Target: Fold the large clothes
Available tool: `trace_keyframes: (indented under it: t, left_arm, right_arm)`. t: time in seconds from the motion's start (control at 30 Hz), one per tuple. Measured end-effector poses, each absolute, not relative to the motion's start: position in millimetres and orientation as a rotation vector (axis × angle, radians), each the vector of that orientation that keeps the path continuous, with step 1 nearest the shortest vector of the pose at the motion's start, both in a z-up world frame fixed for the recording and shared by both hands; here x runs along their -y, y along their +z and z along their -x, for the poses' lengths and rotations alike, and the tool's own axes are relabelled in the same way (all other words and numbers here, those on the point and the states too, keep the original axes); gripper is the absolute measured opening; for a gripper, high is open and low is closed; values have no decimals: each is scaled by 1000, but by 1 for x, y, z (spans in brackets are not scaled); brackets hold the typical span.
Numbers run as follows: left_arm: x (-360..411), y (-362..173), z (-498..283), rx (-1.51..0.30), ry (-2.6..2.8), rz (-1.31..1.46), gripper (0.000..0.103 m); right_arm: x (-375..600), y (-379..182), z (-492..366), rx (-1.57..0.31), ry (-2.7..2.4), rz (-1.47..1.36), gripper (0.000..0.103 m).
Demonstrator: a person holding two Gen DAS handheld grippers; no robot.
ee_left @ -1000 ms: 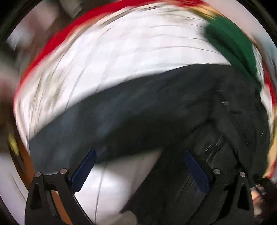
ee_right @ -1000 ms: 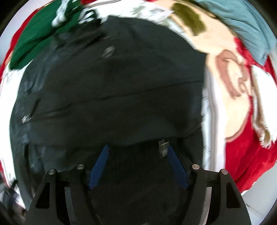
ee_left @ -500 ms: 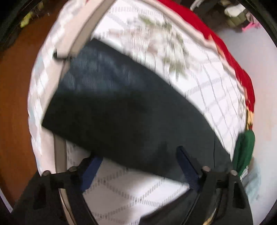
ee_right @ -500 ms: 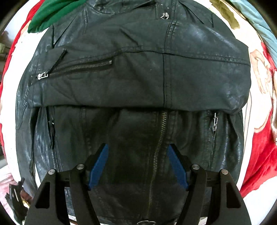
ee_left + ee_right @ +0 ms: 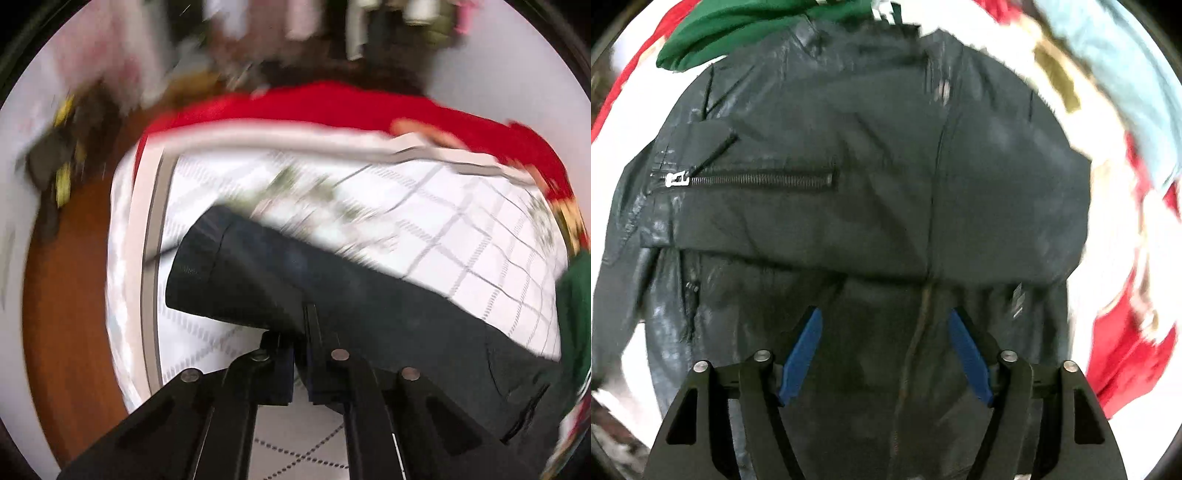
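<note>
A bed covered by a white quilt [image 5: 461,236] with a grey diamond grid fills most of the left wrist view, a red blanket [image 5: 332,103] beyond its far edge. On it lies the black leather jacket [image 5: 871,206], folded across so its upper part overlaps the lower, zip pocket to the left. One sleeve [image 5: 280,273] stretches out leftward over the quilt. A green garment [image 5: 738,26] lies at the jacket's far edge, a pale blue cloth [image 5: 1115,81] to the far right. The left hand-held gripper [image 5: 301,332] is clamped tight on the sleeve's near edge. The right hand-held gripper [image 5: 884,354] hovers over the jacket front, jaws opening, gripping nothing.
</note>
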State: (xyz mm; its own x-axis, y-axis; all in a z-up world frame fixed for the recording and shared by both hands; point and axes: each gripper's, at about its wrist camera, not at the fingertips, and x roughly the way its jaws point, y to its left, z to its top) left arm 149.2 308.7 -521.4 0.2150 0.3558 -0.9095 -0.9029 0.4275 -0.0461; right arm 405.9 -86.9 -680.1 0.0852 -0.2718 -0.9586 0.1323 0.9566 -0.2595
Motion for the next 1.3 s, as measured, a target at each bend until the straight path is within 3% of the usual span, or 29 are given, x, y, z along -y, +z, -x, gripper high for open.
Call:
trace_keyframes:
  t: [0.03, 0.07, 0.23, 0.43, 0.8, 1.1, 1.3]
  left_arm:
    - [-302, -512, -157, -985, 956, 615, 1]
    - [-298, -504, -166, -980, 939, 555, 1]
    - [-274, -466, -218, -933, 806, 335, 1]
    - [-220, -432, -265, -880, 603, 192, 1]
    - [-30, -393, -321, -850, 49, 96, 0]
    - [146, -432, -344, -1007, -359, -16, 1]
    - [178, -491, -332, -1207, -436, -88, 8]
  right_arm:
    - [83, -676, -409, -1430, -308, 148, 93]
    - [80, -672, -411, -1408, -312, 171, 93]
    - [76, -666, -426, -1368, -349, 177, 93]
    - [70, -697, -449, -1371, -386, 153, 93]
    - [156, -691, -437, -1382, -468, -90, 93]
    - [292, -683, -352, -1409, -748, -273, 93]
    - [320, -682, -322, -1400, -783, -372, 93]
